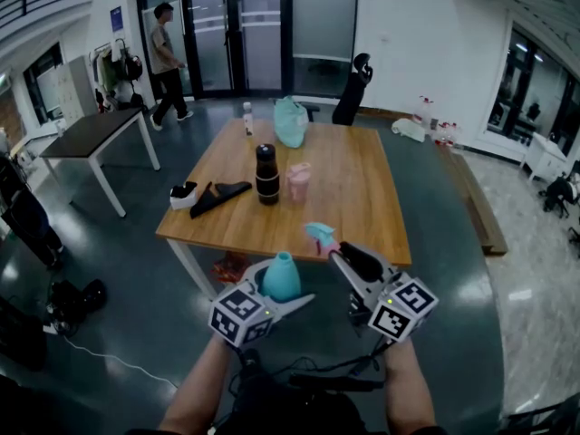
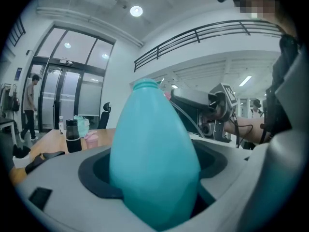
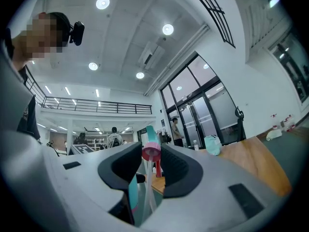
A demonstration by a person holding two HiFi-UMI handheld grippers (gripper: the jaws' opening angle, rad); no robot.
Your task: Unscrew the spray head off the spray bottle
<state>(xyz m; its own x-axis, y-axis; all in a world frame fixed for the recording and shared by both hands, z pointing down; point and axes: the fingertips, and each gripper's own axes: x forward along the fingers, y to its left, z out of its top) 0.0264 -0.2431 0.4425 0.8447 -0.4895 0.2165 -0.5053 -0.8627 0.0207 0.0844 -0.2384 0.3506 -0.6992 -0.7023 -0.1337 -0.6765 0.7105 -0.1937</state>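
left gripper [image 1: 283, 290] tight on headless teal bottle [image 2: 154, 144], right gripper [image 1: 332, 248] tight on spray head [image 3: 150, 152]

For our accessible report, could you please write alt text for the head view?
The left gripper holds a teal spray bottle, while the right gripper holds the detached spray head beside it. Beyond them stands a wooden table with a black bottle and a pink cup.
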